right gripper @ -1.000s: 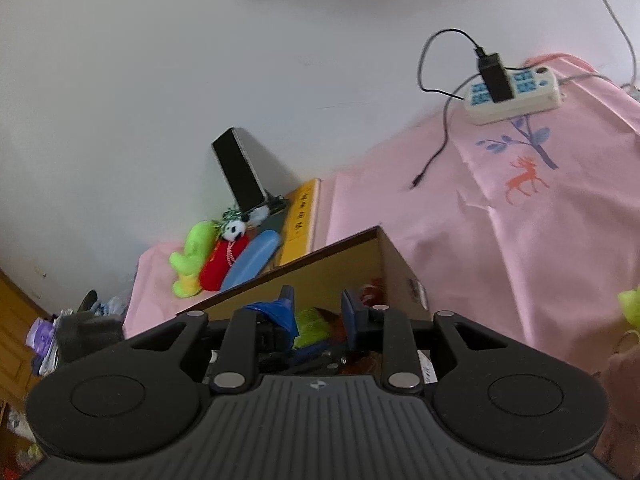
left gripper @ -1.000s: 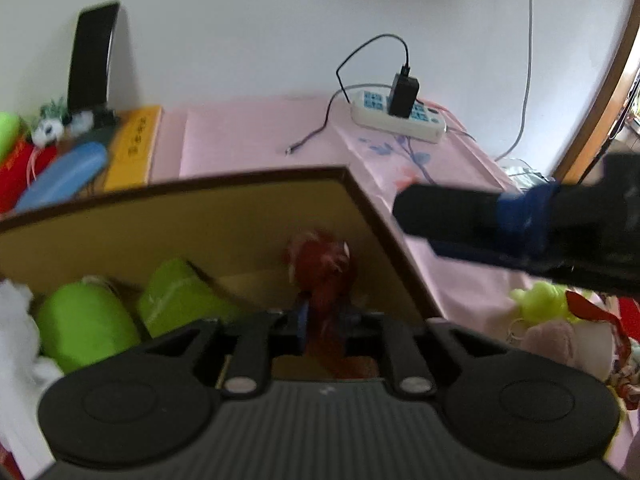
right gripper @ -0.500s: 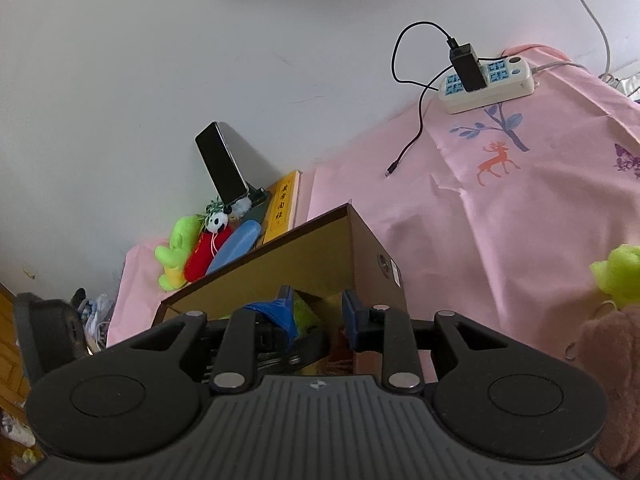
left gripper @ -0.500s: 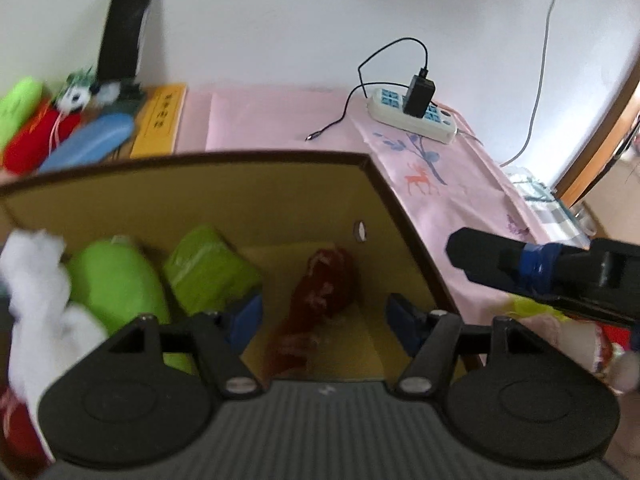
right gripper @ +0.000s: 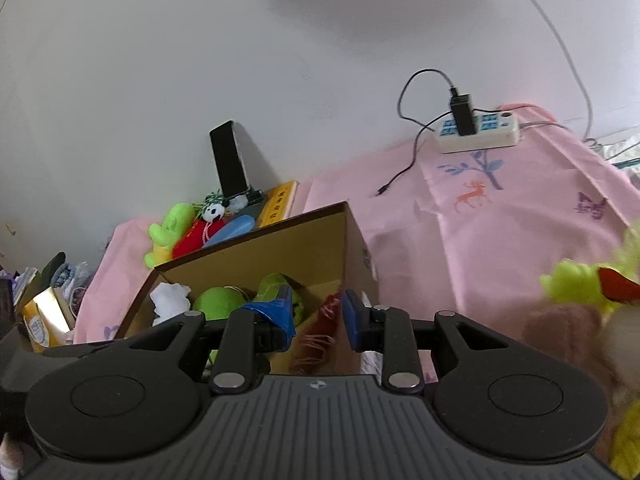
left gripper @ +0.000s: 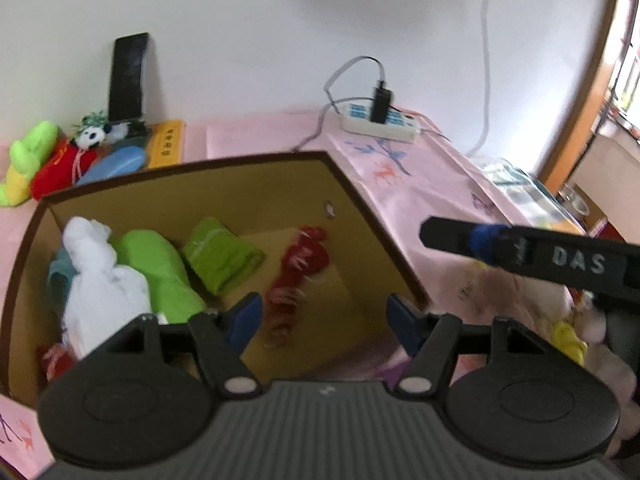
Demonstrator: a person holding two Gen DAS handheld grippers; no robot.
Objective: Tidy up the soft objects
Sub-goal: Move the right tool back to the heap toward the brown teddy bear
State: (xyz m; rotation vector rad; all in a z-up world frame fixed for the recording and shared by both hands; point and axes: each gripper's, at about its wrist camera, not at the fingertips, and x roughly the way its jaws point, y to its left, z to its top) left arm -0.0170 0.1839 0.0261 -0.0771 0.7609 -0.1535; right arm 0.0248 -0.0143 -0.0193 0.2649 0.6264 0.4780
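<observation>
Pink-clothed counter [right gripper: 500,240] lies bare right of the cardboard box [left gripper: 372,216]; my left tongs [left gripper: 322,318] gape empty above it, right tongs [right gripper: 318,312] slightly apart, empty.

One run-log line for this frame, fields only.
left gripper: open, empty | right gripper: open, empty | red plush toy: lying in cardboard box | loose toys: outside box

Cardboard box [left gripper: 360,196], open top. Inside: red tasselled toy [left gripper: 300,264] lying on the floor, green plush rolls [left gripper: 222,254] beside it, white plush [left gripper: 96,280] at left wall.
</observation>
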